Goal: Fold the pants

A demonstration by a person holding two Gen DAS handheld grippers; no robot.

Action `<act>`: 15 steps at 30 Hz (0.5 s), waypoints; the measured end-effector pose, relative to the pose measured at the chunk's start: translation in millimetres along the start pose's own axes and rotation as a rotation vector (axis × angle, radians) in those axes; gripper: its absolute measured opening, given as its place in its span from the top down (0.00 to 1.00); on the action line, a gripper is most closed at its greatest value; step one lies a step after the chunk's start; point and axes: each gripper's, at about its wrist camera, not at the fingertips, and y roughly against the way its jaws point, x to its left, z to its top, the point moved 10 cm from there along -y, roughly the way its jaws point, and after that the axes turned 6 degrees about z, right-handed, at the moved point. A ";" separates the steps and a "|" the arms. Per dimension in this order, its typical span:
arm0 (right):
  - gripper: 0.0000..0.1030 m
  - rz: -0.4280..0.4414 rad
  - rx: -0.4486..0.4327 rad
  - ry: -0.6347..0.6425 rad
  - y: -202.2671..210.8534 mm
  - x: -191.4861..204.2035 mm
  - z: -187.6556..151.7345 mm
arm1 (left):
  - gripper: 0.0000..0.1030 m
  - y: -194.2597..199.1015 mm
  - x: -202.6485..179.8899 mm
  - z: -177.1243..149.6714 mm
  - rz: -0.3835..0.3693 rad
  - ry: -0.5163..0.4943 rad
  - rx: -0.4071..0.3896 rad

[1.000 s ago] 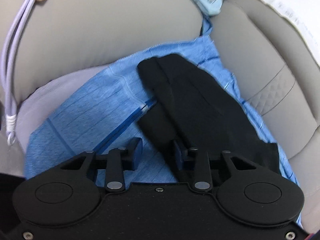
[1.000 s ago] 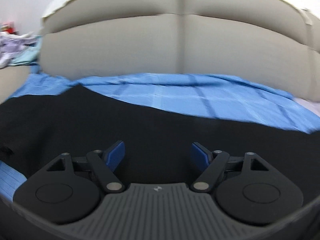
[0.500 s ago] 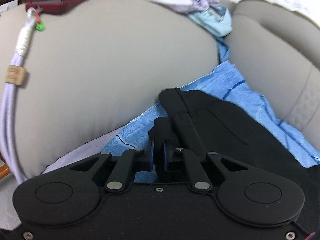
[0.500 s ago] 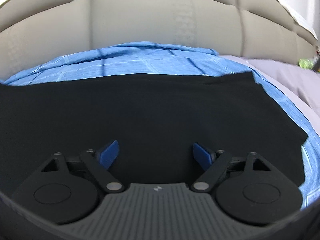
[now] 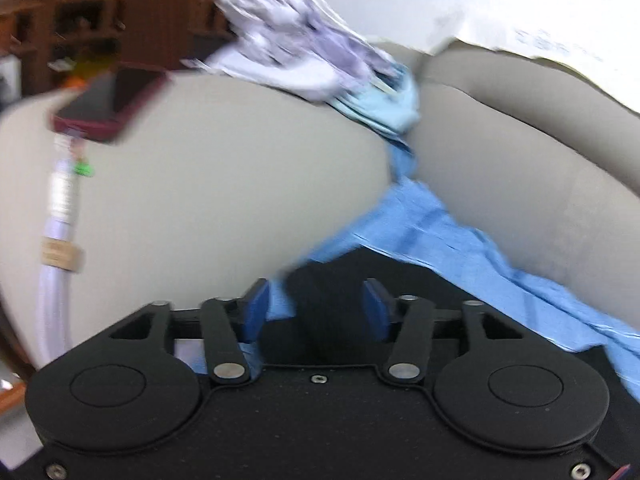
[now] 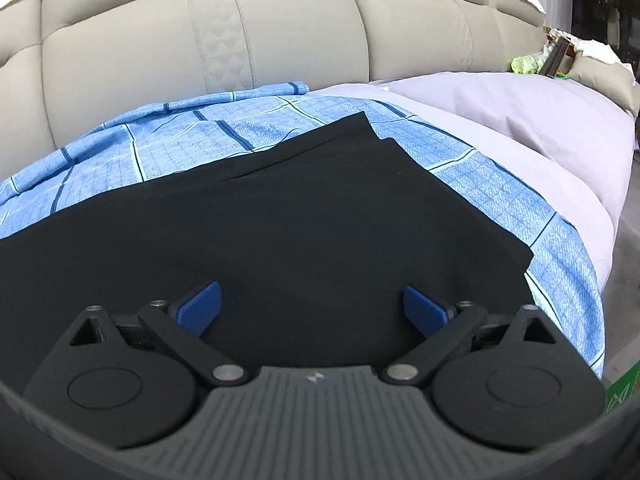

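Black pants (image 6: 300, 208) lie flat on a blue checked sheet (image 6: 180, 136) on the sofa seat, their squared end toward the right. Low over the cloth hovers my right gripper (image 6: 312, 306), jaws wide and still opening, nothing pinched. In the blurred left wrist view the other end of the pants (image 5: 360, 268) lies on the same sheet (image 5: 440, 232) by the armrest. My left gripper (image 5: 316, 308) has its jaws opening, with a ridge of the black cloth between the blue pads (image 5: 256, 308), which stand apart from it.
A beige armrest (image 5: 200, 180) carries a phone in a red case (image 5: 108, 104) with a white cable (image 5: 56, 272) hanging down, and a heap of clothes (image 5: 304, 52). The sofa back (image 6: 200, 32) rises behind. A pale lilac cover (image 6: 520, 112) lies to the right.
My left gripper had shut on the pants' edge, then its jaws parted and it rose, tilting toward the armrest. My right gripper swept rightward along the pants to their end and widened.
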 end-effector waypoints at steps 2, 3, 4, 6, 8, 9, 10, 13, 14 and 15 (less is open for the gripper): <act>0.03 -0.011 -0.007 0.003 0.0 0.4 -0.1 | 0.48 -19.2 -5.7 -6.4 -0.019 0.020 0.085; 0.03 -0.012 -0.008 0.002 -1.1 2.0 -0.1 | 0.49 -30.3 -7.0 -10.5 -0.019 0.035 0.120; 0.03 -0.010 -0.009 0.000 -2.3 2.2 -0.1 | 0.54 -43.9 -6.8 -15.8 -0.010 0.058 0.166; 0.03 -0.006 -0.008 0.000 0.0 2.5 -0.6 | 0.57 -67.9 -3.1 -27.2 0.011 0.110 0.254; 0.09 0.003 -0.026 0.002 8.8 4.2 -0.4 | 0.55 -82.6 0.3 -34.2 0.037 0.127 0.270; 0.13 0.025 -0.050 0.002 17.3 7.5 0.1 | 0.54 -84.6 0.8 -34.8 0.050 0.114 0.252; 0.13 0.053 -0.080 -0.003 26.9 10.8 0.5 | 0.54 -86.0 -1.4 -34.3 0.056 0.096 0.247; 0.13 0.093 -0.177 -0.035 60.4 13.1 -1.3 | 0.65 -87.7 -4.9 -33.7 0.045 0.086 0.237; 0.13 0.077 -0.202 -0.052 69.8 10.0 -3.3 | 0.70 -88.8 -5.6 -32.6 0.045 0.084 0.234; 0.13 0.063 -0.226 -0.073 77.3 5.7 -4.7 | 0.71 -89.8 -4.5 -32.5 0.048 0.084 0.231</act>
